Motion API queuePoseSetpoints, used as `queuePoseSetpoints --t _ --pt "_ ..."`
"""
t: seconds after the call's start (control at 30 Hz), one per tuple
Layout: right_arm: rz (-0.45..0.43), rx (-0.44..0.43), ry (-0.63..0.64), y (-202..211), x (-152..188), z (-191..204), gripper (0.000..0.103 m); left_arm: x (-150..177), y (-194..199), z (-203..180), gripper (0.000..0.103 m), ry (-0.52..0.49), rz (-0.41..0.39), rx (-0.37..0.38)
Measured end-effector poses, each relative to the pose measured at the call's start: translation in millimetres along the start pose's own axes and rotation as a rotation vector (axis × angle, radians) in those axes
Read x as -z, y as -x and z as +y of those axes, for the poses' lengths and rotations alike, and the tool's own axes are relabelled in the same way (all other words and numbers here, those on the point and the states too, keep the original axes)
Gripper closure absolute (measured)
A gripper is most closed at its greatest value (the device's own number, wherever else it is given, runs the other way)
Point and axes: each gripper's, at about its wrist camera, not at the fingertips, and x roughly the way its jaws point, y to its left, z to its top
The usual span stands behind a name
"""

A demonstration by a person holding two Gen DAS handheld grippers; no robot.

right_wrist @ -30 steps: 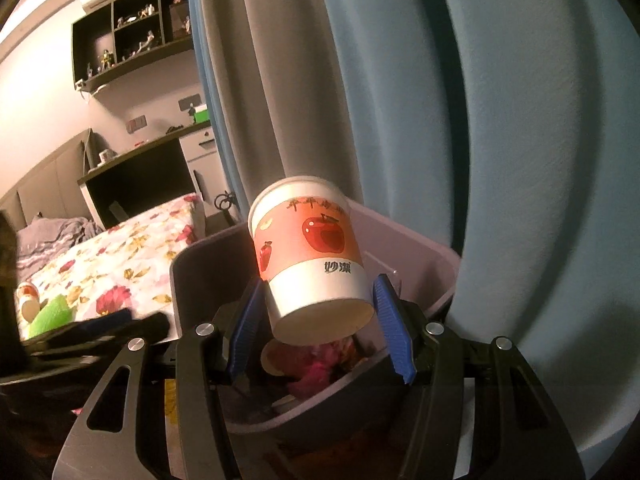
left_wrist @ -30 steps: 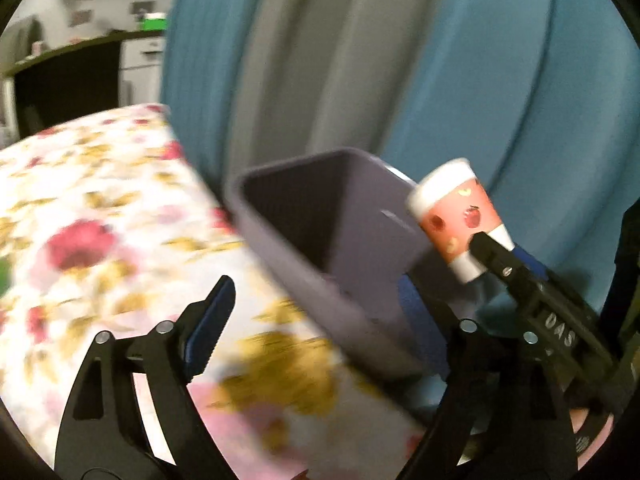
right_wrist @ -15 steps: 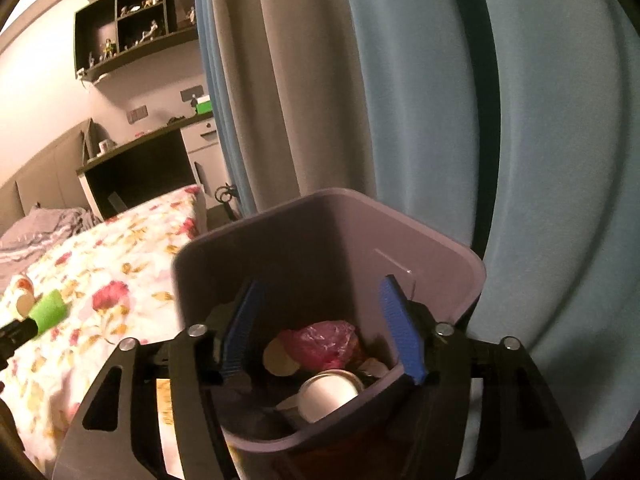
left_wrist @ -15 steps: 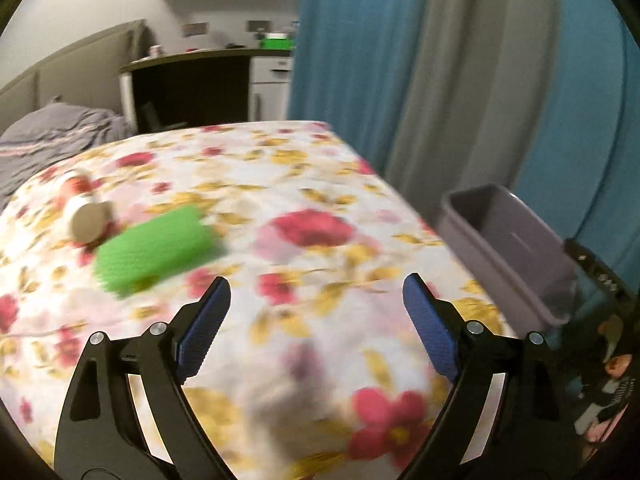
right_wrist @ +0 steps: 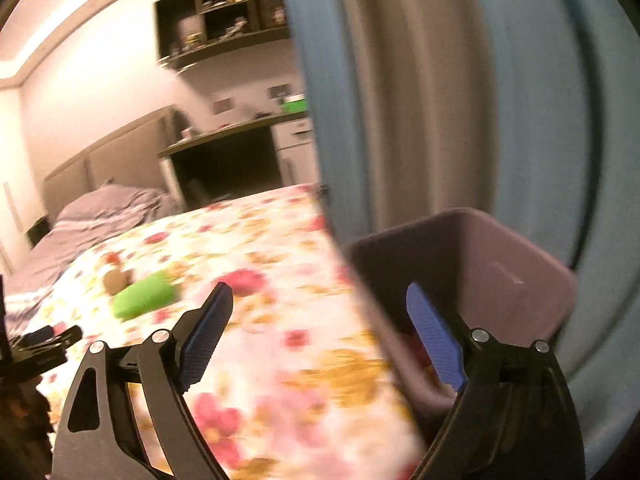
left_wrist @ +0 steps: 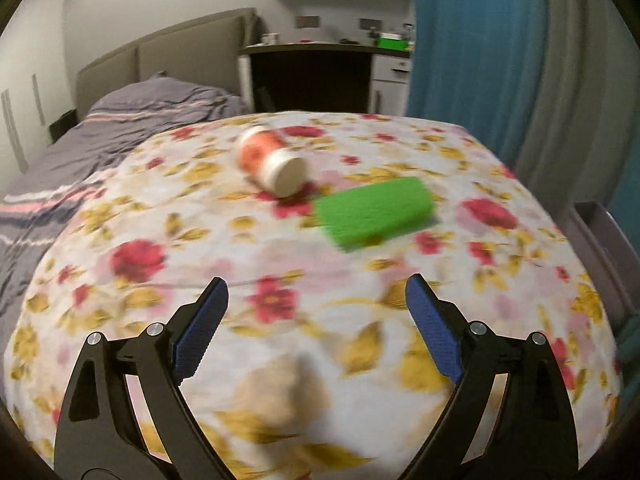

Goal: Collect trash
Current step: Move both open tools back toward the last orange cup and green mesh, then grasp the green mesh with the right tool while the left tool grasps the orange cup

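Note:
A paper cup (left_wrist: 272, 164) with a red print lies on its side on the floral bedspread (left_wrist: 168, 216). A green sponge-like block (left_wrist: 374, 212) lies just right of it. My left gripper (left_wrist: 316, 300) hovers open over the bed, short of both. My right gripper (right_wrist: 318, 304) has its jaws opening with nothing between them. Under its right finger stands the grey-purple bin (right_wrist: 500, 264). The green block (right_wrist: 144, 294) and the cup (right_wrist: 114, 276) show far left in the right wrist view. The bin's rim (left_wrist: 600, 224) also peeks in at the right edge of the left wrist view.
Blue and grey curtains (right_wrist: 440, 100) hang behind the bin. A grey duvet (left_wrist: 100, 128) covers the head of the bed. A dark desk (left_wrist: 312, 76) and wall shelves (right_wrist: 224, 12) stand at the back. The left gripper's tip (right_wrist: 48, 340) shows at the left edge.
My right gripper let the apple-print cup drop into the bin, opened wider and swung left toward the bed. My left gripper swept from the bin over to the cup and green block.

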Motion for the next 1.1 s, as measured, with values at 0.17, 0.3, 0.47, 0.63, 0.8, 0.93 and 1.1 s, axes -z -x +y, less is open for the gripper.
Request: queuePoseSetpoints --t 0.17,0.3,0.47,0.63,0.8,0.93,1.1 --pt "0.050 -0.091 0.066 -20 -2 55 0.017 1 3 41 0.013 0.059 -0.004 -0.057" --pt "0.092 -0.130 0.124 -44 0 96 0.016 -4 -1 80 0.012 0.144 0.000 -0.117" --pt "0.148 -0.175 0.183 -80 9 146 0.014 -11 -13 109 0.012 0.202 -0.004 -0.180" --pt "0.209 -0.203 0.223 -124 15 187 0.011 -25 -37 125 0.012 0.264 0.013 -0.164" --pt "0.257 -0.188 0.216 -165 15 205 0.011 -38 -56 121 0.012 0.264 0.004 -0.146" --pt "0.273 -0.198 0.213 -185 13 211 0.012 -39 -73 121 0.012 0.285 0.011 -0.123" --pt "0.341 -0.210 0.241 -208 18 216 0.033 -34 -82 120 0.012 0.288 0.027 -0.104"
